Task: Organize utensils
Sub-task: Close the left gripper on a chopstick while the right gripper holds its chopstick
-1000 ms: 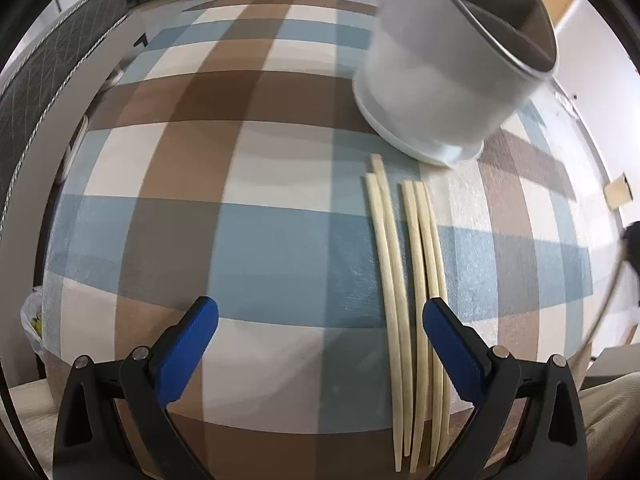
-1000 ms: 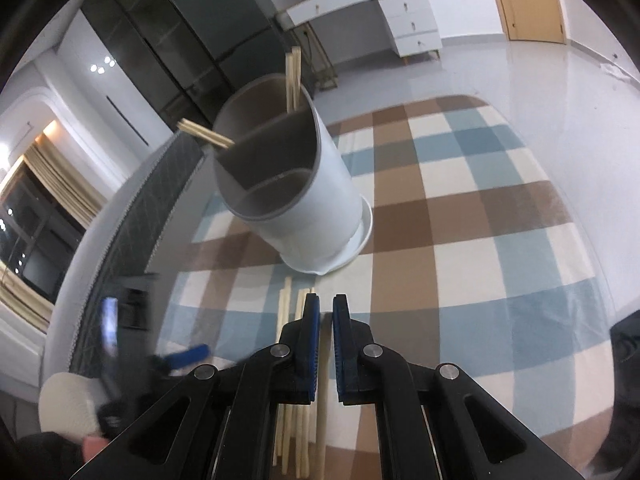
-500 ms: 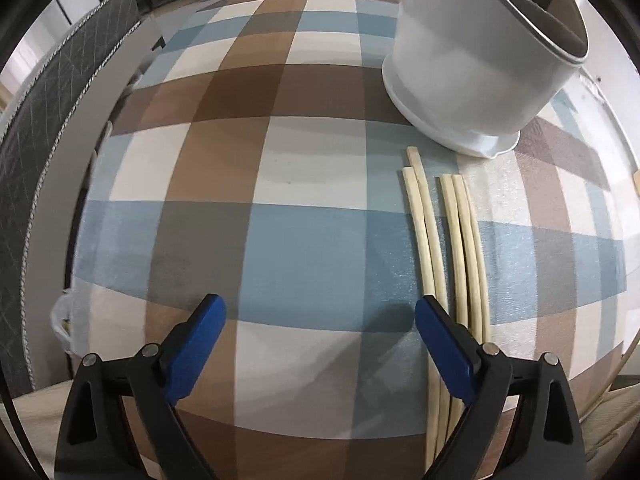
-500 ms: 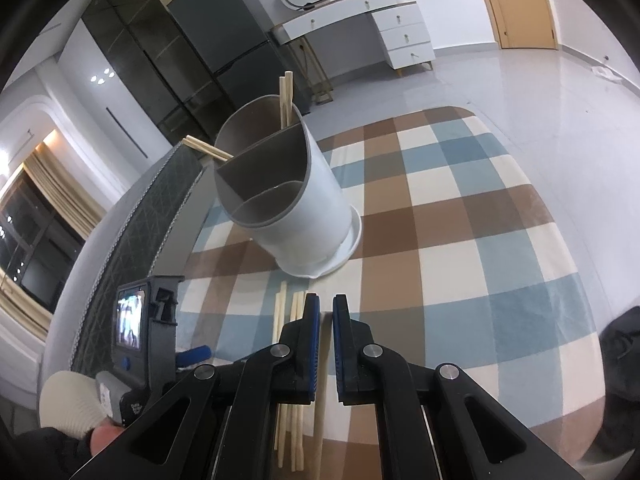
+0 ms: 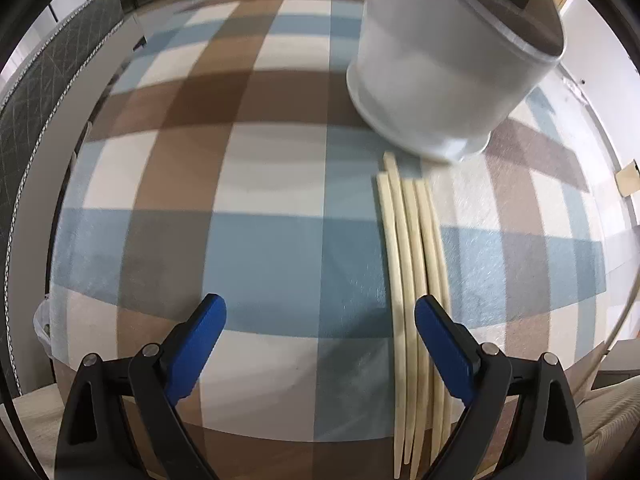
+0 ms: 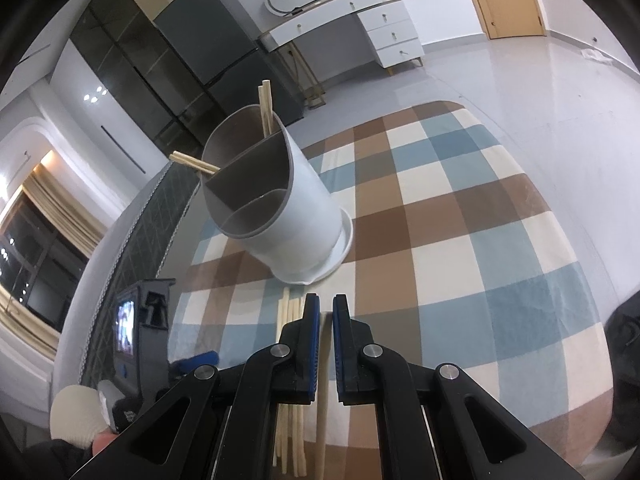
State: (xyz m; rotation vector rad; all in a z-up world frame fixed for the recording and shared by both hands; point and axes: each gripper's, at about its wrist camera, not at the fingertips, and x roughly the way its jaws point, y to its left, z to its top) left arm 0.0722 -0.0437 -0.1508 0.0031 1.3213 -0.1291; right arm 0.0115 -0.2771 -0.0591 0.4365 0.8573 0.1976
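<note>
Several pale wooden chopsticks (image 5: 416, 264) lie side by side on the checked cloth, in front of a white divided utensil holder (image 5: 448, 68). My left gripper (image 5: 320, 324) is open above the cloth, its right finger over the chopsticks. In the right wrist view the holder (image 6: 280, 208) has chopsticks (image 6: 266, 108) standing in its far compartments. My right gripper (image 6: 326, 320) is nearly closed, with one chopstick (image 6: 323, 412) showing in the narrow gap below; I cannot tell whether it grips it. The other chopsticks (image 6: 290, 408) lie to its left.
The table (image 6: 460, 240) has a blue, brown and cream checked cloth. A grey quilted chair back (image 5: 44, 80) stands along the left edge. The left hand-held unit (image 6: 144, 332) shows at lower left in the right wrist view.
My left gripper has shifted; the holder and chopsticks now sit slightly more left and nearer in its view. The right gripper has pulled back and risen a little, still nearly closed.
</note>
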